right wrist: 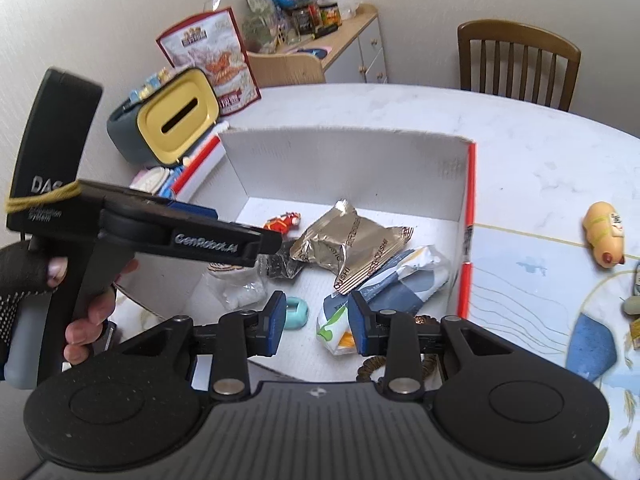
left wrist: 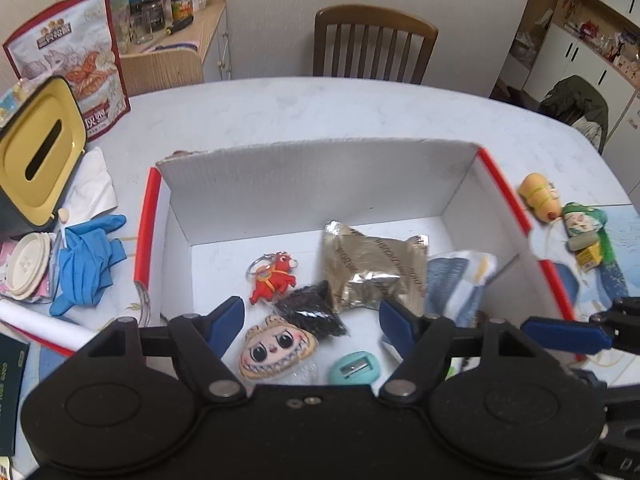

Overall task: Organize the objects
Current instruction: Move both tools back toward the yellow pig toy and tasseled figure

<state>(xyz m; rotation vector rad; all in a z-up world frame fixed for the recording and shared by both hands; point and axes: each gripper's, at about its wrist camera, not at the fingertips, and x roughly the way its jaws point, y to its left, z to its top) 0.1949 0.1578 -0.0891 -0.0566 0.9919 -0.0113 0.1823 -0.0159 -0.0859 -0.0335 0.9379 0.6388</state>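
Note:
A white cardboard box with red edges stands on the table. Inside lie a red bull keychain, a black packet, a gold foil packet, a blue-white packet, a face charm and a teal sharpener. My left gripper hangs open above the box's near side with nothing between its fingers. My right gripper is partly open over the blue-white packet, and its pads touch nothing. A yellow toy and a green figure lie right of the box.
At the left are a tissue box with a yellow lid, a blue glove and a snack bag. A wooden chair stands behind the table. A gloved hand holds the left gripper.

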